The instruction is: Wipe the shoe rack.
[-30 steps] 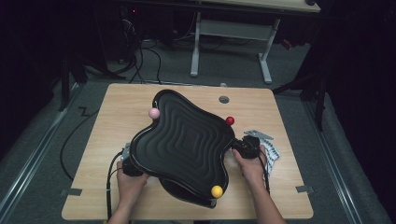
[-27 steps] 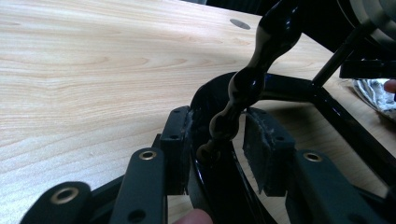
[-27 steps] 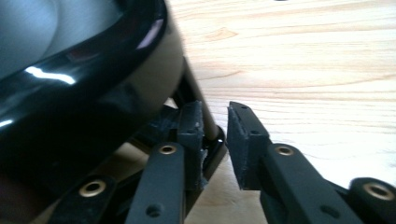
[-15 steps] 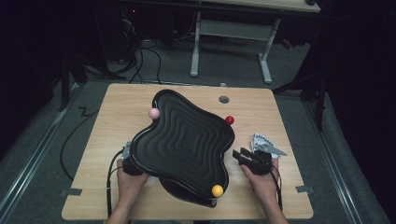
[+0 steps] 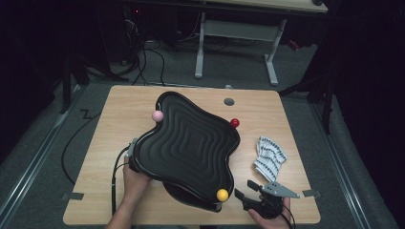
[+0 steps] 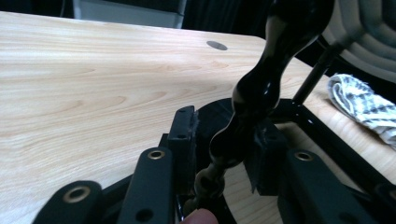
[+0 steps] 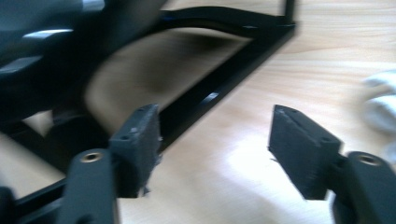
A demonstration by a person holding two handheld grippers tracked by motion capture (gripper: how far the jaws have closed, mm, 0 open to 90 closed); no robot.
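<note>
While the tray rests tilted on its stand at the table's middle:
Right gripper (image 5: 248,197): withdrawn from black tray (image 5: 186,143), jaws wide, empty.
Left gripper (image 6: 224,154): jaws clamp tray rim.
Right gripper view: stand frame (image 7: 224,79) beneath tray.

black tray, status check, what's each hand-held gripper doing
Left hand-held gripper shut on black tray rim. Right hand-held gripper open, off the tray, near yellow ball. Cloth lies apart on table.
</note>
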